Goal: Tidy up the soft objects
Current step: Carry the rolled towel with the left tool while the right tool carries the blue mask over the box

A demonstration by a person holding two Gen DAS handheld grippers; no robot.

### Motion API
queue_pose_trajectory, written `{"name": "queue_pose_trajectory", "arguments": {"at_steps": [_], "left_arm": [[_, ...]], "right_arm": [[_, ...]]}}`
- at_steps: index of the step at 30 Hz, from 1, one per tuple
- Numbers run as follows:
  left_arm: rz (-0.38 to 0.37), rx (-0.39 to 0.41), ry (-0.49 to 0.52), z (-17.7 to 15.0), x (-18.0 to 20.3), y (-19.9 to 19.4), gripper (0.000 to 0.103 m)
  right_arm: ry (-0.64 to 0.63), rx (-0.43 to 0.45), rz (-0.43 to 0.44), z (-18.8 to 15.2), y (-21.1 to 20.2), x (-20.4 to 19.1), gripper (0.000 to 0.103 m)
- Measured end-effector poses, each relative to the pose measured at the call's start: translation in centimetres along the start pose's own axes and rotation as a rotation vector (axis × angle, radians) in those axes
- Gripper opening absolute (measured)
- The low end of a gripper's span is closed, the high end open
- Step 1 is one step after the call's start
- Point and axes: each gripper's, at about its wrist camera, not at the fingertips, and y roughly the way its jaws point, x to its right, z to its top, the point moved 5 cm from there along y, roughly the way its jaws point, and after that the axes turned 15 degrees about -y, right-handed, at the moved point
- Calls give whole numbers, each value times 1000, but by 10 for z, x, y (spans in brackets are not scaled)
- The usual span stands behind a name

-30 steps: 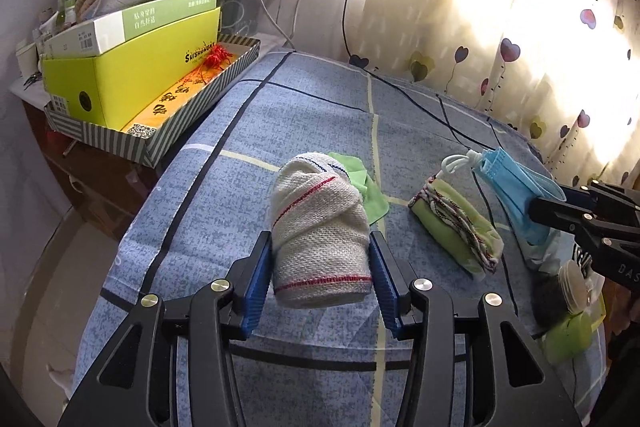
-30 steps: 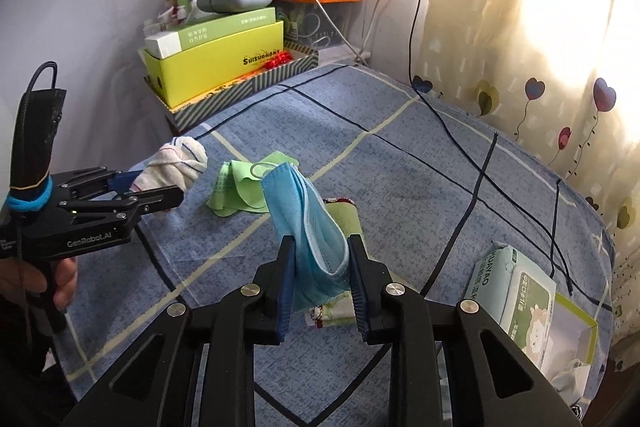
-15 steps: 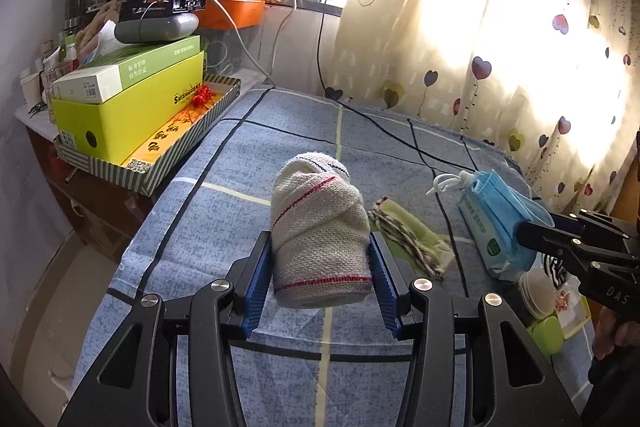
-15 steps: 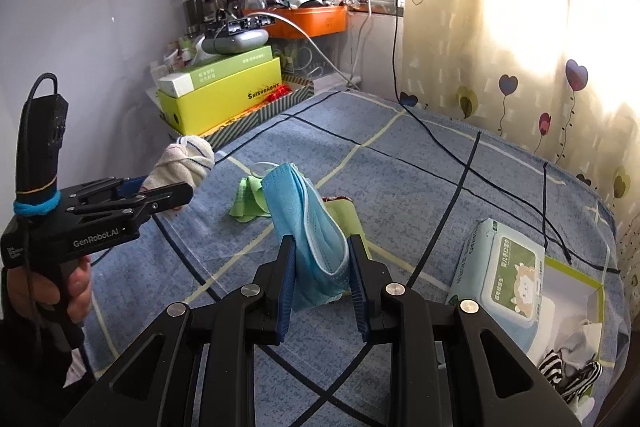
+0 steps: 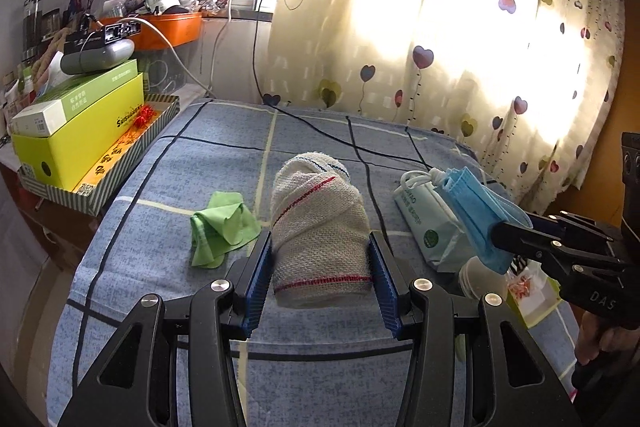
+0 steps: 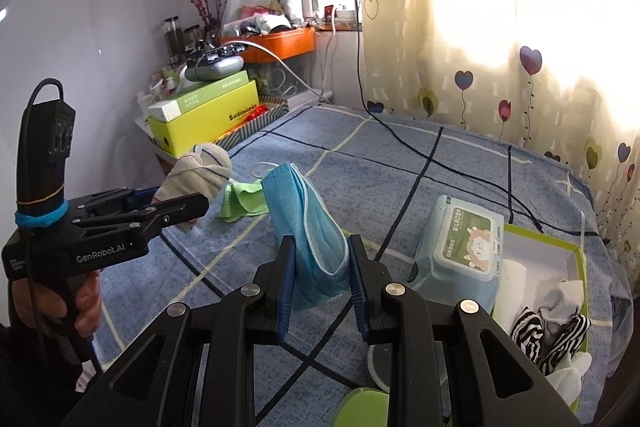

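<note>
Towel roll (image 5: 318,227), cream with red stripes, is sitting clamped between the blue pads of your left gripper (image 5: 320,273), and you are holding it lifted above the blue checked bedspread (image 5: 168,187). Your right gripper (image 6: 322,287) is pinching a folded blue face mask (image 6: 308,219) between its pads, the mask standing up out of the jaws with its white ear loop trailing behind it; in the left wrist view that mask (image 5: 476,211) is hanging over the right-hand side of the bedspread.

A crumpled green cloth (image 5: 220,227) is lying on the bedspread toward its left edge, just left of the towel roll from your left camera. A pack of wet wipes (image 6: 464,243) is resting near the right edge, touching a green-rimmed box (image 6: 576,255). Inside that box a black-and-white striped fabric piece (image 6: 532,335) and some pale cloths are lying bunched together. A black cable (image 6: 420,151) is running across the far part of the bedspread. Beyond the left edge, a yellow box (image 5: 76,135) is standing in a striped tray (image 5: 100,195), with a green-and-white carton on top.
</note>
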Motion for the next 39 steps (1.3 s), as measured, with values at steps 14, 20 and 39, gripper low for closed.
{"name": "queue_pose_trajectory", "arguments": {"at_steps": [14,20,39], "left_arm": [[-73,-39,94,-17,63,2,48],[-102,-57,129,-24,86,6,48],[-198,-118,236,-50,153,16,48]], "right_arm": [[75,37,-69,-32,-43,29,24],[120,37,-118,-50,-62,47,24],[232,40,-251,-100,-114,98,24]]}}
